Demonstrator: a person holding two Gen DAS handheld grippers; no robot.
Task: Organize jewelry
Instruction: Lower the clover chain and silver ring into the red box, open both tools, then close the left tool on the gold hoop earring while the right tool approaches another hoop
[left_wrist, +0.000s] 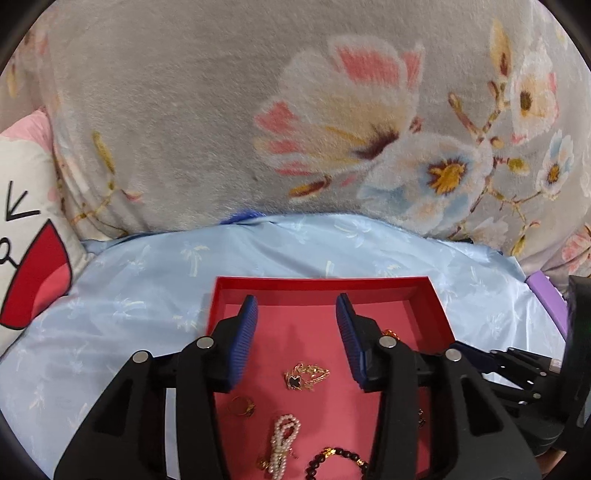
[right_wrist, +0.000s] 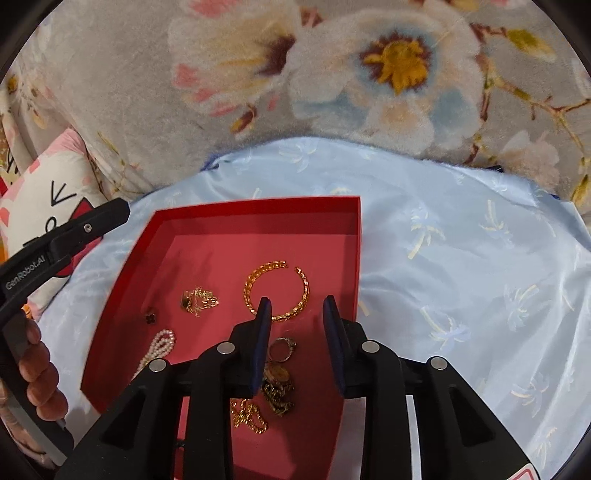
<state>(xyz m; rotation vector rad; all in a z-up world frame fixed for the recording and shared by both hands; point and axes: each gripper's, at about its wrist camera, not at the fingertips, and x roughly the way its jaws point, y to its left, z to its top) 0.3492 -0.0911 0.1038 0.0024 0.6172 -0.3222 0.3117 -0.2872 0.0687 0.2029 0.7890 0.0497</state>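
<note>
A red tray (left_wrist: 325, 286) (right_wrist: 255, 206) lies on a light blue cloth and holds loose jewelry. In the left wrist view I see a gold pendant with a dark stone (left_wrist: 304, 376), a gold ring (left_wrist: 242, 406), a pearl strand (left_wrist: 282, 443) and a dark bead bracelet (left_wrist: 334, 459). My left gripper (left_wrist: 297, 339) is open and empty above the tray. In the right wrist view a gold chain bangle (right_wrist: 277, 290), a ring (right_wrist: 282, 349), a gold chain (right_wrist: 251, 413) and the pendant (right_wrist: 197, 300) lie in the tray. My right gripper (right_wrist: 297, 345) is open and empty over the ring.
The light blue cloth (right_wrist: 461, 258) covers the surface around the tray. A grey floral blanket (left_wrist: 184, 110) rises behind it. A cartoon cushion (left_wrist: 26, 236) sits at the left. A purple object (left_wrist: 546, 295) lies at the right edge.
</note>
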